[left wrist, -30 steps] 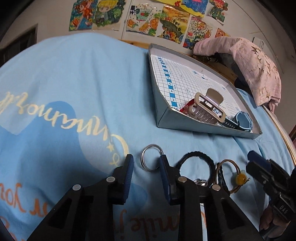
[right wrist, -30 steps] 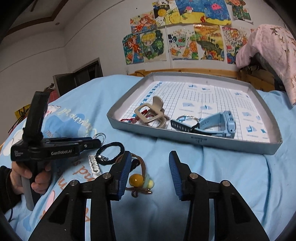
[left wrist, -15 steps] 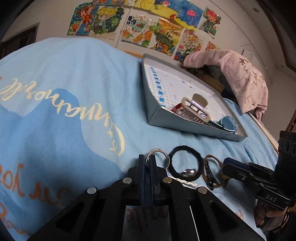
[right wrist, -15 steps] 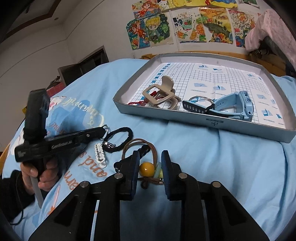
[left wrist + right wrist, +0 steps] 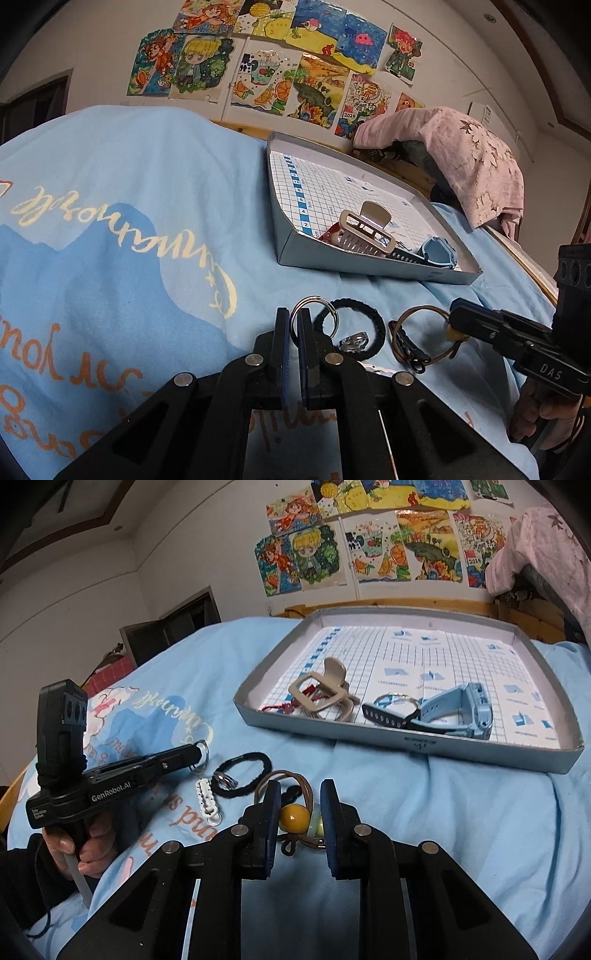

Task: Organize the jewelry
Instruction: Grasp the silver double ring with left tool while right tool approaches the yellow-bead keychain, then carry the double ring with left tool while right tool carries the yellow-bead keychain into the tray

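Bed, light blue printed cover: grey tray; black hair tie; brown beaded tie; white clip; small ring.

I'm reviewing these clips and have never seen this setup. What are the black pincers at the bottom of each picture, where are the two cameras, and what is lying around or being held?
A person holds a handheld two-finger gripper in each hand; each carries a camera looking along its fingers. The left gripper is shut on a metal key ring. The right gripper is closed around a brown hair tie with a yellow bead. On the blue bedsheet lie a black hair tie and a white clip. The grey tray already holds a beige claw clip, a blue watch and another ring.
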Available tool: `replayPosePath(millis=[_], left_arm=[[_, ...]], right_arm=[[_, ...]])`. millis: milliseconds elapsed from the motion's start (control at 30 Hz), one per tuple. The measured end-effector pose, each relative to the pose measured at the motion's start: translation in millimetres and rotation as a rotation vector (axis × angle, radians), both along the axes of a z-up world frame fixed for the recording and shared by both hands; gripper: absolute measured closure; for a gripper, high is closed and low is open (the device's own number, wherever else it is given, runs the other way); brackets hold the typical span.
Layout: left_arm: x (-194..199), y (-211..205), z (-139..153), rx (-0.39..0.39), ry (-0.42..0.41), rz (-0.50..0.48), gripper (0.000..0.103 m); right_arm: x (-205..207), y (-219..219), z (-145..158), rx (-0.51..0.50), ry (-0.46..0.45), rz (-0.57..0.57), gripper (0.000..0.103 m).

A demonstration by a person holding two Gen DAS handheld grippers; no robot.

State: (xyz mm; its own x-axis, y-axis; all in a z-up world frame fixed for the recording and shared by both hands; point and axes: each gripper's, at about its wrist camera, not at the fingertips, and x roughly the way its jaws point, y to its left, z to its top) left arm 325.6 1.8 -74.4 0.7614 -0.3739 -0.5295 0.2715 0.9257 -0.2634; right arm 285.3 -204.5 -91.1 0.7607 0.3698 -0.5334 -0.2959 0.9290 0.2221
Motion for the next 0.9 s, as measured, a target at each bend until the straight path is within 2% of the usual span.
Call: replayPosePath(millis=[367,400,500,700,767,833,900], left_arm=[[-2.8,-1.0,0.3,0.001,-0.019,-0.013,0.098],[-3.0,-0.5,0.2,-0.001,-0.018,-0.012,0.099],[-2.8,-1.5,0.2,-0.002,-0.017,-0.012,0.099],[-2.5,-1.4,-0.4,-0.001,-0.014,-0.017,0.098],[-2.2,-3.0,-1.3,0.0,-0.008,-0.025,0.098],[-1.7,-4.9,-2.6,0.006,-0.001,-0.032,0.098],[-0.6,-4.6,-3.4,0.009,0.002,-0.037,0.098]], right_arm=[[-10.1,-1.8,13.6,-0.014,-0.062,-0.011,0.085],[-10.8,-2.6,14.9,-0.012,-0.067,-0.011,0.101],[-11.6,-7.1,16.9,0.004,-0.063,-0.016,0.102],[-2.4,-11.9,2.5,0.037,0.042,-0.011,0.102],[0.7,-14.6,-3.7,0.044,0.076,-0.028,0.095],[1.4,-16.8,-7.3,0.058,0.09,-0.035,0.065],[0.9,-17.4,-8.8,0.059,0.095,-0.044,0.055]])
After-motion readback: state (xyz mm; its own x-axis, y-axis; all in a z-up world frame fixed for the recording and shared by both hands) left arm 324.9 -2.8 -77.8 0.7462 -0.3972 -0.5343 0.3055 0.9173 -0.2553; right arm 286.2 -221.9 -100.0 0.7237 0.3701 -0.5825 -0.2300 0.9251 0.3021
